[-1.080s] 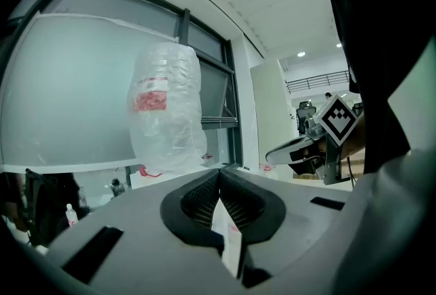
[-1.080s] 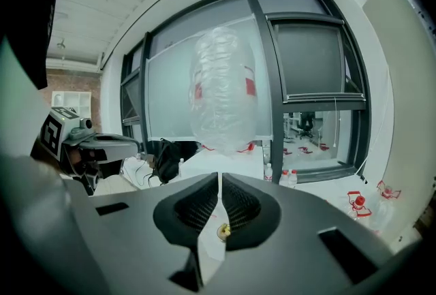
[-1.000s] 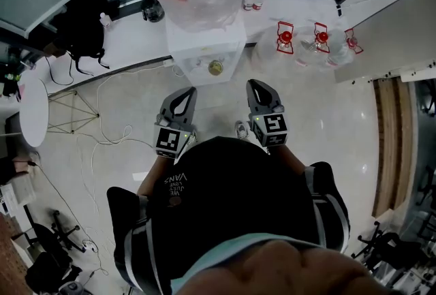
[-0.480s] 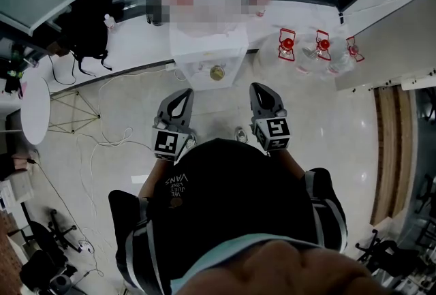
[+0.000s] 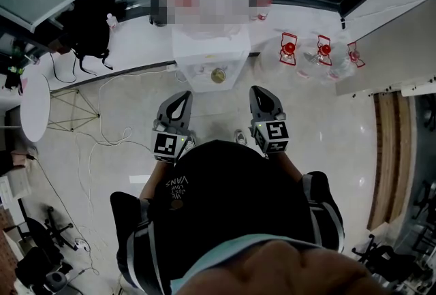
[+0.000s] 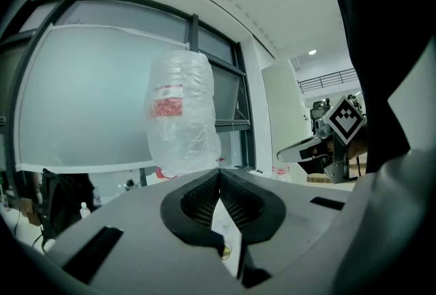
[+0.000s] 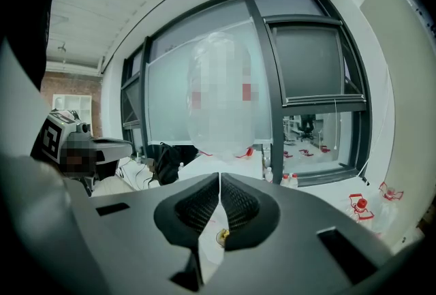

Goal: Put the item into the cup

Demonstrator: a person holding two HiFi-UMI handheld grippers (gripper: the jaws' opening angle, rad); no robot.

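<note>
Our left claw and right claw are held out in front of us, side by side above the floor. Both point at the white water dispenser on the far side. The left claw is fully closed, tips pressed together, with nothing in it. Same deal on the right: shut tight and empty. The dispenser has a big plastic-wrapped bottle on top. A few clear jugs with red caps sit by the far wall to the right. Honestly, we can't pick out the cup or the item in any view.
</note>
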